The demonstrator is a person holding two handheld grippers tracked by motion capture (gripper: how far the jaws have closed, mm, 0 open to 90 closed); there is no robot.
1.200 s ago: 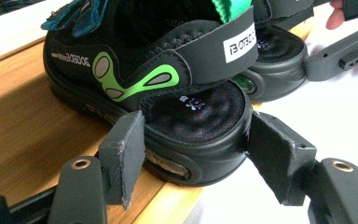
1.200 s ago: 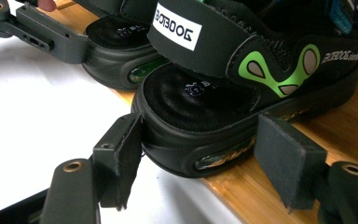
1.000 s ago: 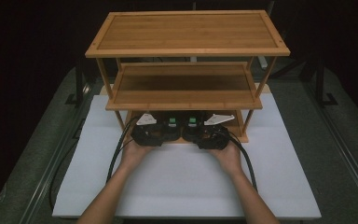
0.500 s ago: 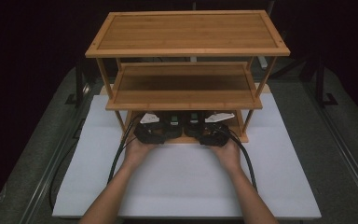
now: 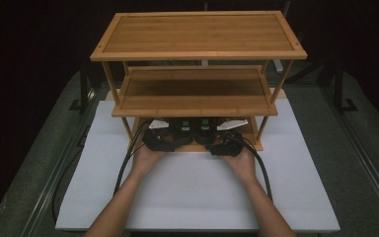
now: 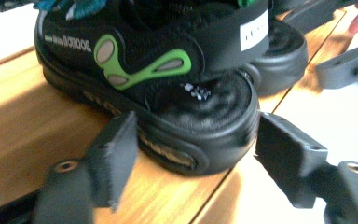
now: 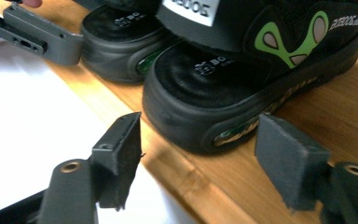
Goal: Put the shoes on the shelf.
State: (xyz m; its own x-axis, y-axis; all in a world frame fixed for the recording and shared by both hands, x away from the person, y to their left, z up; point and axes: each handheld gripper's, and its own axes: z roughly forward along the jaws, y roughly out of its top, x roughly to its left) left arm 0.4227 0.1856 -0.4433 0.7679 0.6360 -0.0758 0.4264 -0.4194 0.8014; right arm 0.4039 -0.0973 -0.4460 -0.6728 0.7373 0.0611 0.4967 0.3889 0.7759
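Two black shoes with green patches stand side by side on the bottom board (image 6: 28, 116) of a bamboo shelf rack (image 5: 197, 34). The left shoe (image 6: 168, 70) has its heel between the pads of my left gripper (image 6: 193, 140). A gap shows at the right pad, and the jaws have just been opening. My right gripper (image 7: 198, 140) stands just short of the right shoe (image 7: 242, 74), at its heel. Its jaws have also just been opening, and neither pad touches the heel. In the high view both grippers (image 5: 165, 136) (image 5: 224, 140) sit at the rack's front edge.
The rack stands on a white board (image 5: 192, 192) over a grey table. The middle shelf (image 5: 192, 94) hangs low over the shoes and the jaws. Black cables (image 5: 123, 173) trail back along both forearms. Each gripper view shows the other shoe (image 6: 279, 46) (image 7: 116, 42) close beside.
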